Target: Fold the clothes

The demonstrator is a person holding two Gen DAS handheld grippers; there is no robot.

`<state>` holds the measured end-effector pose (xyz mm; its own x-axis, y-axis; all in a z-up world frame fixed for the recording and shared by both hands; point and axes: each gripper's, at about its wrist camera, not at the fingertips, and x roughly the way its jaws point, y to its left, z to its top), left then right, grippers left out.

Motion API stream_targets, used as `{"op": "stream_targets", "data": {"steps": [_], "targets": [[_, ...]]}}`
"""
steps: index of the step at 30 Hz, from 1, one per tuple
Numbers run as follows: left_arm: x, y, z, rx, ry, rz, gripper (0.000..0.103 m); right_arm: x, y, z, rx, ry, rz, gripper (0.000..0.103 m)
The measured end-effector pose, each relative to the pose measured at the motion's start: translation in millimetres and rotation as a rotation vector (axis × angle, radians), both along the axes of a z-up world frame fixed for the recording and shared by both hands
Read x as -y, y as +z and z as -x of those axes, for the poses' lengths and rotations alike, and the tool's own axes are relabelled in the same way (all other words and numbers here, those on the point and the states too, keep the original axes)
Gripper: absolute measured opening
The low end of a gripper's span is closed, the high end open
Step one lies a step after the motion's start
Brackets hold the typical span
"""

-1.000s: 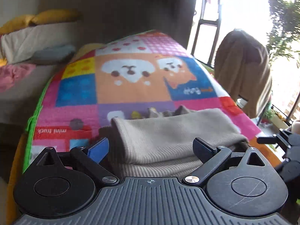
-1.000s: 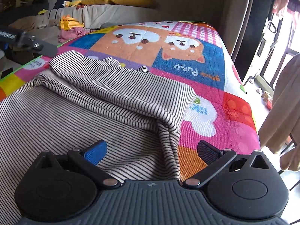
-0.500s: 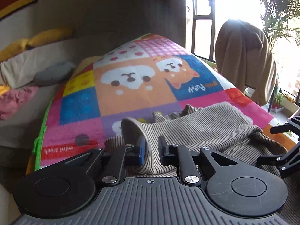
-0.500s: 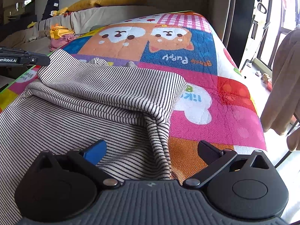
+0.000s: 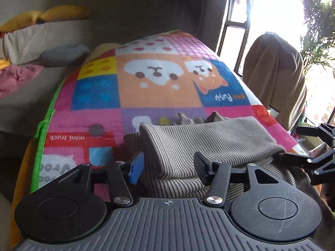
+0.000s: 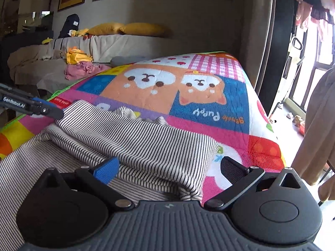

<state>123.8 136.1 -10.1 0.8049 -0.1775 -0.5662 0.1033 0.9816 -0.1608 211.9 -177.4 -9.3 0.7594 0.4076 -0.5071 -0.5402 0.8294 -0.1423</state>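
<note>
A black-and-white striped garment lies folded over itself on a colourful puppy-print mat. My left gripper sits low at the garment's near left end. Its jaws are opening, and the folded edge lies between them with the pads off the cloth. In the right wrist view the same garment spreads across the mat, and my right gripper stands open over the fold's right end without pinching it. Each gripper shows in the other's view: the right gripper and the left gripper.
A sofa with yellow cushions and a pink cloth stands behind the mat. A brown cloth hangs over a stand at the right, by the window. The mat's right edge drops to the floor.
Half a second ago the left gripper was shut on the raised fold of the garment; now its jaws are apart and the fold lies flat. The right gripper has risen a little.
</note>
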Motion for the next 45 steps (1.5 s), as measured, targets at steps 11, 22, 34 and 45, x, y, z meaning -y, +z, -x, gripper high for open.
{"op": "stream_targets", "data": {"steps": [11, 22, 34, 45], "targets": [[24, -6, -16, 0.020, -0.031, -0.087, 0.022, -1, -5, -18, 0.056, -0.088, 0.149, 0.103], [17, 7, 10, 0.058, -0.041, -0.179, 0.008, 5, -13, -27, 0.013, -0.105, 0.164, 0.103], [-3, 16, 3, 0.029, -0.037, -0.001, 0.043, 11, -4, -68, -0.123, -0.187, 0.051, 0.103], [-16, -13, -14, -0.147, -0.082, -0.006, 0.074, 42, -8, -94, -0.320, -0.129, -0.158, 0.103]]}}
